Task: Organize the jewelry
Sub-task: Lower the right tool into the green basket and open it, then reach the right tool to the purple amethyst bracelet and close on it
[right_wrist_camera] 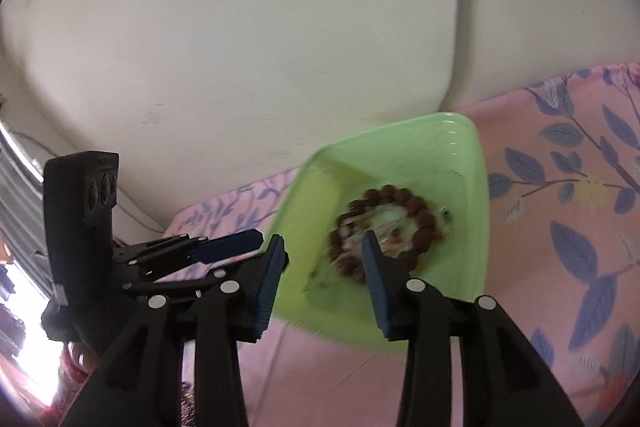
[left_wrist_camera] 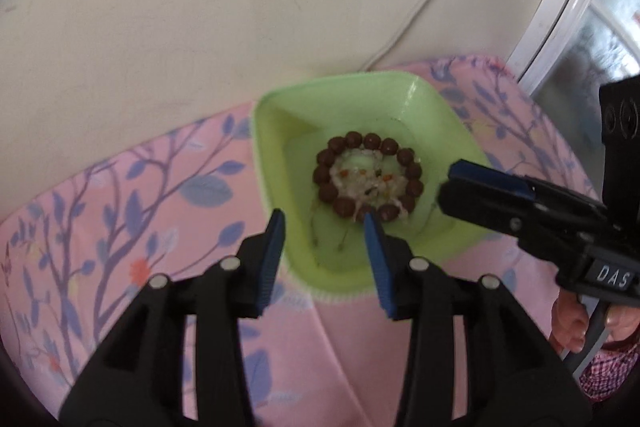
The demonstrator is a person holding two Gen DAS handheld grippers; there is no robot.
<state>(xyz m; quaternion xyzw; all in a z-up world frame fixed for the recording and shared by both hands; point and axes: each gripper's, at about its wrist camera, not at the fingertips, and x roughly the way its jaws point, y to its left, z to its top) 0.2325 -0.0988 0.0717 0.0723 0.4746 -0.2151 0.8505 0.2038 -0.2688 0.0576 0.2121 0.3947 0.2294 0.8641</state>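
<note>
A light green plastic tray point(left_wrist_camera: 440, 115) sits on a pink floral cloth. In it lies a ring of dark brown beads point(left_wrist_camera: 354, 139), and a pale bracelet with small coloured bits point(left_wrist_camera: 372, 183) rests inside that ring. Thin chain pieces point(left_wrist_camera: 320, 227) lie on the tray floor nearer me. My left gripper point(left_wrist_camera: 324, 221) hangs open over the tray's near left part with nothing between its pads. My right gripper point(right_wrist_camera: 323, 241) is open above the tray point(right_wrist_camera: 400, 143), just short of the brown beads point(right_wrist_camera: 400, 195). From the left wrist view it reaches in from the right, its fingertips point(left_wrist_camera: 452, 183) beside the beads.
The pink cloth point(left_wrist_camera: 120, 227) with blue leaf print covers the surface around the tray. A cream wall point(left_wrist_camera: 200, 7) rises close behind, with a white cable point(left_wrist_camera: 420, 7) running down it. A window frame point(left_wrist_camera: 568, 7) stands at the right. A person's hand point(left_wrist_camera: 572, 323) holds the right gripper.
</note>
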